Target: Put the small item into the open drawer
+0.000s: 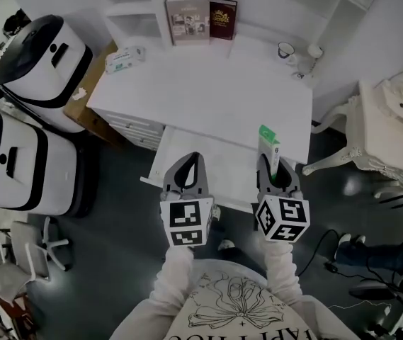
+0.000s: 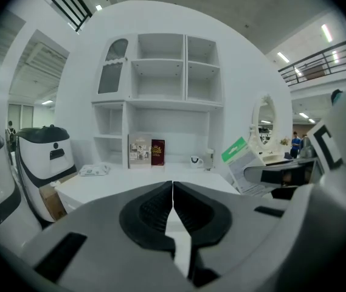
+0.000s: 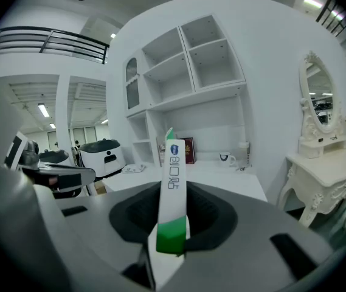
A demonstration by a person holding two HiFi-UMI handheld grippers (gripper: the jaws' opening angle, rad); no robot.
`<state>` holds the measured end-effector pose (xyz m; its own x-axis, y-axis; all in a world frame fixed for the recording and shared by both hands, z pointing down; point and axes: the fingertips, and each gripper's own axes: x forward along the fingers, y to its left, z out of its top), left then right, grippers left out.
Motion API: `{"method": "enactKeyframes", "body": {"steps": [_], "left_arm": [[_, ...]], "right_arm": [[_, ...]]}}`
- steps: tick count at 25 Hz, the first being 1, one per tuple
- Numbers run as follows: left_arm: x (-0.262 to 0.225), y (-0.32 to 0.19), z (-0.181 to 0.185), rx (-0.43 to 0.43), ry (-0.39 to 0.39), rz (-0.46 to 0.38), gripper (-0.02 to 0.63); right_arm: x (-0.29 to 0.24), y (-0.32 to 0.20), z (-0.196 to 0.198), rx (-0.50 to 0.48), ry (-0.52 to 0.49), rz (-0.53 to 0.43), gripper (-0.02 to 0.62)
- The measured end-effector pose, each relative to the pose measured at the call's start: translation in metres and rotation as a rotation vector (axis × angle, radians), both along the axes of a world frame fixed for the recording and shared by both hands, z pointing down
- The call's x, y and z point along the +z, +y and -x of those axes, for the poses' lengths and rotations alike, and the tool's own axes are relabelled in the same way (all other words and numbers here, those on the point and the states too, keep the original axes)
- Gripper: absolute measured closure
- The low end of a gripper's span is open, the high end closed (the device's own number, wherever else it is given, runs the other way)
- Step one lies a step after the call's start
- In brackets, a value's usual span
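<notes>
Smooth white desk (image 1: 208, 83); glossy card box (image 1: 269, 146)

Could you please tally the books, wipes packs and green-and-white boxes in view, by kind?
Books: 2, a grey book and a dark red book
Packs: 1, the wipes pack
Boxes: 1, the green-and-white box
Total: 4

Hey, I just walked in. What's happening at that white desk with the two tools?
A person stands at a white desk with a handheld tool in each hand. The right tool is clamped on a slim green and white box, held upright above the open drawer under the desktop. The left tool is shut with nothing in it and hovers alongside. The box is not in the drawer yet.
</notes>
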<state>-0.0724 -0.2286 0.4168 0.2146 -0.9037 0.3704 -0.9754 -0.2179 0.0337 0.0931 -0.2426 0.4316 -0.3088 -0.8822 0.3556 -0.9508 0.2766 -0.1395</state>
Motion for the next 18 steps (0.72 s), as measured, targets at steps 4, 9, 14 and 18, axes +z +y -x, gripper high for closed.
{"method": "enactKeyframes", "body": {"steps": [4,9,14,18], "left_arm": [[0.02,-0.023,0.006,0.027,0.002,0.044,0.6],[0.042,-0.045,0.011,0.06,0.006,0.089,0.598],[0.065,-0.059,0.016,0.094,0.0,0.129,0.6],[0.087,-0.06,0.015,0.107,-0.004,0.168,0.6]], "right_arm": [[0.019,-0.019,0.011,0.004,0.014,0.038,0.506],[0.044,-0.034,0.024,0.002,0.025,0.086,0.506],[0.067,-0.043,0.036,-0.015,0.045,0.119,0.506],[0.09,-0.042,0.039,-0.024,0.053,0.165,0.506]]}}
